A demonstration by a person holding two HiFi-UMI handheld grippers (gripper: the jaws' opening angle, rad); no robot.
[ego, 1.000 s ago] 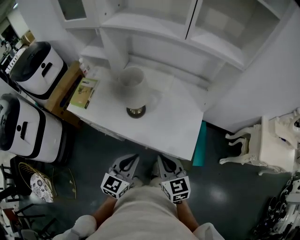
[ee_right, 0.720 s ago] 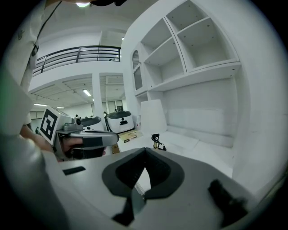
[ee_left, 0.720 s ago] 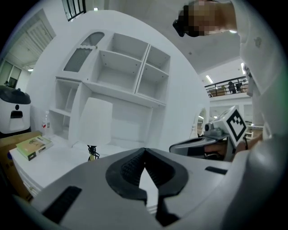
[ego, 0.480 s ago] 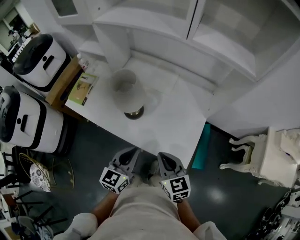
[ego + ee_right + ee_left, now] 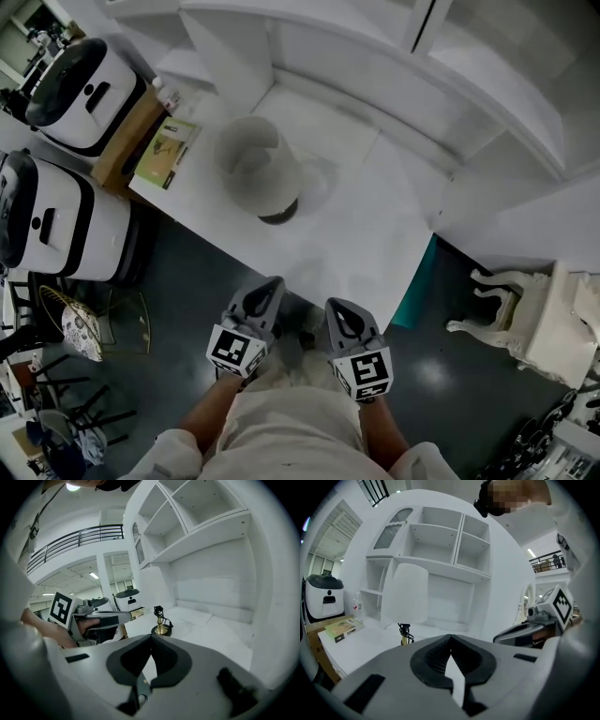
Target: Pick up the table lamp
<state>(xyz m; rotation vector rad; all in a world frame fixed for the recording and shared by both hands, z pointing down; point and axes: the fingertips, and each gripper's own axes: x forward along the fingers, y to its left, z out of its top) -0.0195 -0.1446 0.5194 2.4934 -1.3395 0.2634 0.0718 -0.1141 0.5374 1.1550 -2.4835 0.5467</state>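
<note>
The table lamp, with a white shade [image 5: 255, 167] and a dark round base [image 5: 278, 215], stands on the white table [image 5: 366, 234]. In the left gripper view its shade [image 5: 408, 592] rises over a stem wrapped in black cord [image 5: 404, 632]. The right gripper view shows its brass base [image 5: 161, 629]. My left gripper [image 5: 270, 284] and right gripper [image 5: 335, 307] sit side by side at the table's near edge, well short of the lamp. Both are shut and empty: left gripper [image 5: 450, 637], right gripper [image 5: 151, 637].
A green book [image 5: 167, 153] lies at the table's left end, by a cardboard box [image 5: 125, 139]. Two white machines [image 5: 80, 94] [image 5: 47, 225] stand left of it. A white shelf unit [image 5: 375, 66] backs the table. A white ornate stool [image 5: 548, 319] stands right.
Both grippers have moved forward to the table's near edge, and the view has closed in on the table. The lamp has stayed in place. Both grippers stayed shut.
</note>
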